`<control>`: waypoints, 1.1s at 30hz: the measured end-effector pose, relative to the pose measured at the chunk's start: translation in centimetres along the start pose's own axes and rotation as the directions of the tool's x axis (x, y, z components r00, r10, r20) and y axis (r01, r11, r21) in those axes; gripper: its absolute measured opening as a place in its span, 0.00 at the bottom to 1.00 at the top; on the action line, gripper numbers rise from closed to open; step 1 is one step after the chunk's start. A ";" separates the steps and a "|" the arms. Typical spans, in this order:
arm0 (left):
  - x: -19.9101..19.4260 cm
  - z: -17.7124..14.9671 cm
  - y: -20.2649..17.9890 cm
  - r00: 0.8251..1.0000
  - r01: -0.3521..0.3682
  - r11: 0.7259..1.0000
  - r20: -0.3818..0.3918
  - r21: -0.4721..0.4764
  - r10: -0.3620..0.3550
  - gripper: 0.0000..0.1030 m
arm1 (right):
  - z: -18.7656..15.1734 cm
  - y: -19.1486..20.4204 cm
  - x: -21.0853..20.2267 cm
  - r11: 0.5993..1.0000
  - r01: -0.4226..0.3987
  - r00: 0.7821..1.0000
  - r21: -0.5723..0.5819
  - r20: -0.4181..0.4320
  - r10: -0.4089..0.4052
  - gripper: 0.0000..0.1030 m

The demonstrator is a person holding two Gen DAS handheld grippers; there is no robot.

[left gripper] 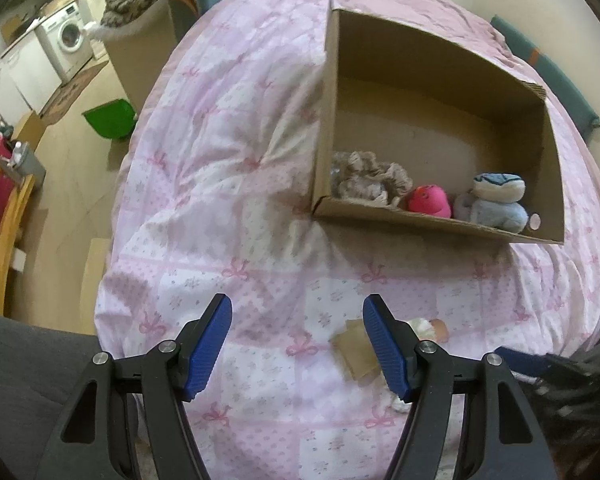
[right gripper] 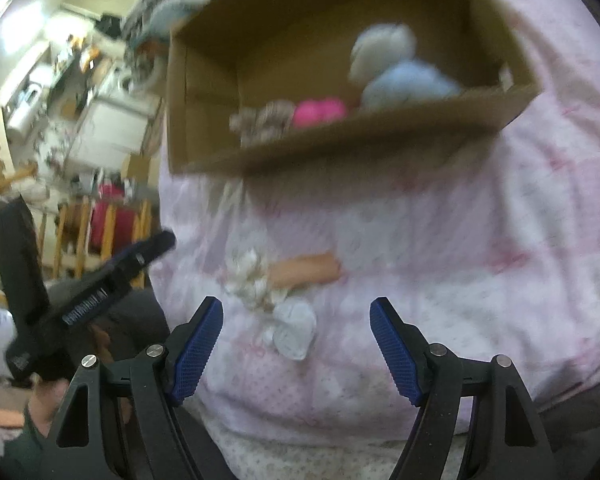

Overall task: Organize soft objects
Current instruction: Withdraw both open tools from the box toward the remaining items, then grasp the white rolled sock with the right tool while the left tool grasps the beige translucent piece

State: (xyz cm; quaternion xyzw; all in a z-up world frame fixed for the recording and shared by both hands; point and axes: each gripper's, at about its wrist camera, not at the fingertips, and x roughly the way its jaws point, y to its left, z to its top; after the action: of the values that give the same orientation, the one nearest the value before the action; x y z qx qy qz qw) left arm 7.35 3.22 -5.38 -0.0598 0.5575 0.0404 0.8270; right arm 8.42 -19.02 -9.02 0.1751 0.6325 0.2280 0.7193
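Lying on the pink quilted bed (right gripper: 480, 240), just short of the cardboard box (right gripper: 340, 152), a small doll (right gripper: 276, 280) with a peach limb and white frilly cloth waits between both pairs of tongs. The right tongs (right gripper: 296, 344) stand spread and empty above it; the left tongs (left gripper: 297, 346) are likewise spread. It looks light and floppy, so a pinch on the bunched white cloth probably holds best. Three plush toys (left gripper: 428, 200) already sit inside the box.

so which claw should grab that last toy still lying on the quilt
Right, probably. The toy lies just ahead of the open right claw, almost between its fingers. The left claw is open too, but its right finger hides much of the toy, which sits off to that side. The box is straight ahead.
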 end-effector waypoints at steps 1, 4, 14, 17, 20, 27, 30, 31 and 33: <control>0.2 0.0 0.4 1.000 0.000 1.000 -0.009 -0.010 0.000 0.63 | 0.0 0.4 0.8 1.000 0.006 1.000 -0.015 -0.025 -0.006 0.78; 0.5 -0.2 1.2 1.000 -0.002 0.999 -0.026 -0.034 0.001 0.63 | 0.0 1.3 2.5 0.998 0.023 0.997 -0.052 -0.067 -0.026 0.73; 1.5 0.0 2.3 0.997 0.004 0.995 -0.071 -0.096 -0.010 0.63 | -0.3 1.6 4.7 0.988 0.090 0.987 -0.122 -0.125 -0.105 0.26; 1.6 -0.1 1.9 0.997 0.018 0.996 -0.073 -0.092 -0.025 0.63 | -0.5 1.3 3.4 0.980 0.142 0.985 -0.137 -0.078 -0.154 0.24; 2.1 -0.3 0.8 0.994 0.029 0.998 -0.100 -0.058 -0.035 0.63 | -0.2 -0.2 1.8 0.973 0.208 0.977 -0.099 -0.024 -0.211 0.24; 4.6 -0.8 -1.2 0.973 0.101 0.991 -0.200 -0.089 -0.117 0.43 | 0.0 -1.9 -3.5 0.991 0.132 0.979 0.015 0.153 -0.133 0.24; 6.2 -0.9 -1.8 0.955 0.127 0.985 -0.253 -0.115 -0.153 0.38 | 0.1 -2.1 -4.5 0.994 0.102 0.977 0.031 0.186 -0.106 0.24; 6.8 -1.0 -1.9 0.949 0.131 0.984 -0.272 -0.123 -0.161 0.35 | 0.1 -2.1 -4.6 0.995 0.098 0.976 0.034 0.192 -0.103 0.24; 7.8 -1.2 -2.0 0.932 0.151 0.977 -0.307 -0.151 -0.192 0.23 | 0.2 -1.8 -4.4 0.995 0.095 0.977 0.038 0.190 -0.101 0.24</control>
State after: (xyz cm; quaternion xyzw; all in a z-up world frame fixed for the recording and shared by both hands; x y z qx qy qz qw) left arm 9.44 1.05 -12.96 -0.1655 0.6732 -0.0075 0.7206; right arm 8.35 -22.96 -6.32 0.1750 0.5713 0.1653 0.7847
